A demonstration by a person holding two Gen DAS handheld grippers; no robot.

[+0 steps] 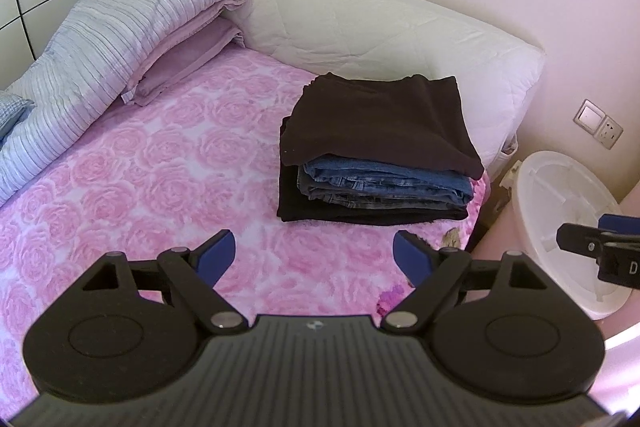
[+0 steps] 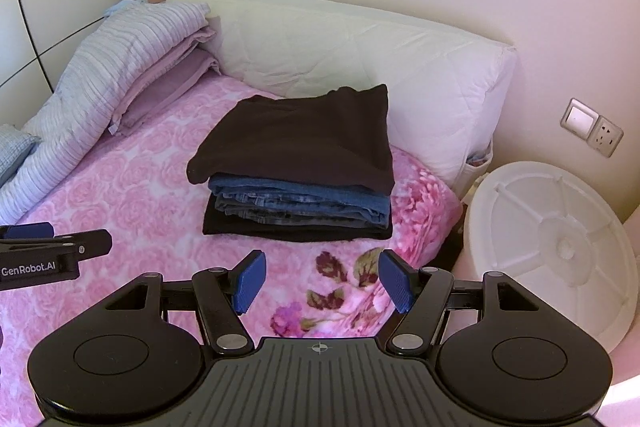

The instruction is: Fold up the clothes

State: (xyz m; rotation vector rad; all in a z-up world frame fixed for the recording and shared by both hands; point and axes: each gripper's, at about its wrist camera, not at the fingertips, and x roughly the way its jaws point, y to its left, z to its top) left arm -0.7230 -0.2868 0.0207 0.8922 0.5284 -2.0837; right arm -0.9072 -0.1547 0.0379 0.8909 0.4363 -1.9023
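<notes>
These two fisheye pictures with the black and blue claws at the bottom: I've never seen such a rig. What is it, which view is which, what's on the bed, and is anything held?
Each picture comes from a camera mounted on a hand-held gripper, looking forward along its two blue-padded fingers. One view shows the left gripper, the other the right gripper; each also catches the other at its edge. Both are open and hold nothing. On the pink floral blanket sits a folded stack of clothes: a black garment on top, blue jeans beneath, another dark piece at the bottom. Behind lie a white pillow and striped bedding. A white round tub stands beside the bed.
</notes>
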